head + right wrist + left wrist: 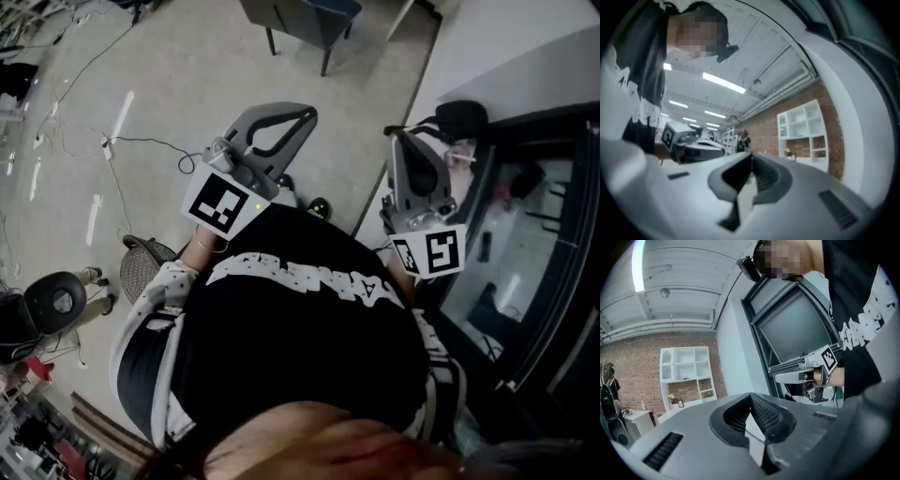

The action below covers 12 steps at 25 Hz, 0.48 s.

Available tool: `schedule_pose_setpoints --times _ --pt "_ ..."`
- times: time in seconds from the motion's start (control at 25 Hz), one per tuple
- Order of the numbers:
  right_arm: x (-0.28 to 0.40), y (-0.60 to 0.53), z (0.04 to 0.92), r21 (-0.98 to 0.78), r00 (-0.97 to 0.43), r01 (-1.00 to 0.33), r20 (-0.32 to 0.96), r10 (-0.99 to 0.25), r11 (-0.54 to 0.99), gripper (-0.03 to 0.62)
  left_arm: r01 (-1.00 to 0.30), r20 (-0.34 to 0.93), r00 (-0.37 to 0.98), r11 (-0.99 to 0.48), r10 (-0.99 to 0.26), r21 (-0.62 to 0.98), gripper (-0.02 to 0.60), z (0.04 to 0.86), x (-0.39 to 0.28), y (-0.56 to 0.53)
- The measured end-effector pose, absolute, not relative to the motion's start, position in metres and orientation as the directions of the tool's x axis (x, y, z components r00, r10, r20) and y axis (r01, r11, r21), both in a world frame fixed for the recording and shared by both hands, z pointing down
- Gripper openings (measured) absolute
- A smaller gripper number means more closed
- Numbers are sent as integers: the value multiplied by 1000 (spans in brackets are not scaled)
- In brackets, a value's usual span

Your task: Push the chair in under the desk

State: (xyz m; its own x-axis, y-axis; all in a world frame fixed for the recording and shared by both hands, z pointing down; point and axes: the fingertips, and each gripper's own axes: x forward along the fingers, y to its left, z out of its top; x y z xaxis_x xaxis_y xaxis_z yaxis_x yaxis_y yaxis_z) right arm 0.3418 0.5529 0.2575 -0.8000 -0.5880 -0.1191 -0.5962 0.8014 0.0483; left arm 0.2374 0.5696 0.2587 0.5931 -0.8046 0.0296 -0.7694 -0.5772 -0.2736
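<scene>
Step in hand, as a judgement: the approach, since neither gripper is on a chair yet. A dark chair (309, 21) sits at the top of the head view, across bare floor (187, 84), well apart from both grippers. A mesh chair (141, 269) is nearer, just beside the person's left arm. Which one the task means can't be told, & no desk can be picked out for sure.

To do it well: get behind the chair, square to the desk. Set both grippers on the backrest at equal height, L & R of centre, so the push runs straight w/o swivel. Closed jaws serve as blunt pushers, so no grip is needed. Push slowly, watch the armrests vs. the desk edge, & mind the cable (141, 139) on the floor, as the legs may snag.

Jaws: the left gripper (751, 404) is fully closed, pads meeting, w/ nothing between them & touching nothing. It points level toward a brick wall (628, 366) & a white shelf (686, 371). The right gripper (750, 161) is the same: closed tight, empty, in free air, near a dark-framed glass panel (525, 216) on the person's right. Both are held in front of the torso, side by side & apart.
</scene>
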Motion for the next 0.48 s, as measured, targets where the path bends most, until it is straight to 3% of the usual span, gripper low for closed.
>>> schedule_pose_setpoints --times 0.48 --pt "382 567 271 -3 -802 -585 -146 -579 811 32 -773 52 580 -570 -813 -280 34 265 275 584"
